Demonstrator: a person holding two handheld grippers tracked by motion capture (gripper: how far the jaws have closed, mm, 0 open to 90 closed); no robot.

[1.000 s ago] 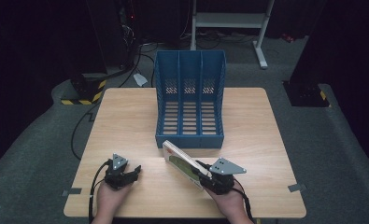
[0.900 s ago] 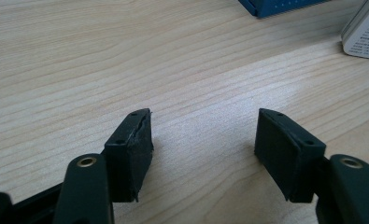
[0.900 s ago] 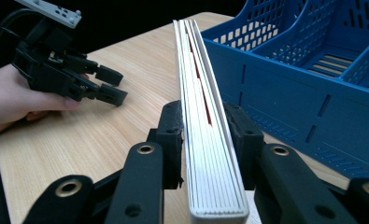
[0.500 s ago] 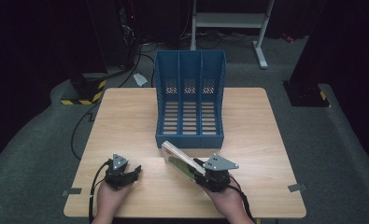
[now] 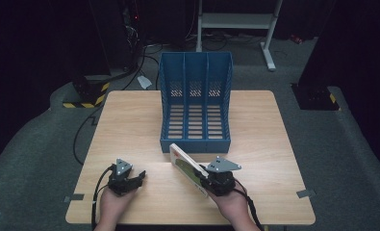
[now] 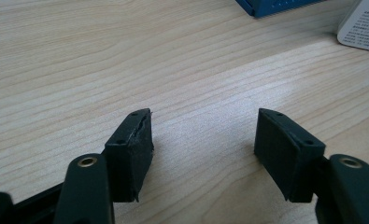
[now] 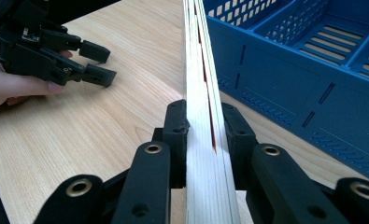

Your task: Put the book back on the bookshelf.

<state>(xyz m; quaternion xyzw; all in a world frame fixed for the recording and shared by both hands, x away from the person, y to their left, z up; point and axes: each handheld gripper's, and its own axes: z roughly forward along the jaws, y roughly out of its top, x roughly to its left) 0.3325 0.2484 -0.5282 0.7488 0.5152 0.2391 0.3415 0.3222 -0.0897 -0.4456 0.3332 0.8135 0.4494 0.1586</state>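
R gripper (image 5: 211, 180) was clamped on the book (image 5: 187, 167) by its near end, far corner tilted toward the blue file rack (image 5: 195, 103), just short of it. L gripper (image 5: 138, 178) sat wide open, empty, on the table (image 5: 130, 125). Risk: end-only pinch, so the book could've pivoted or clipped the rack's front lip.
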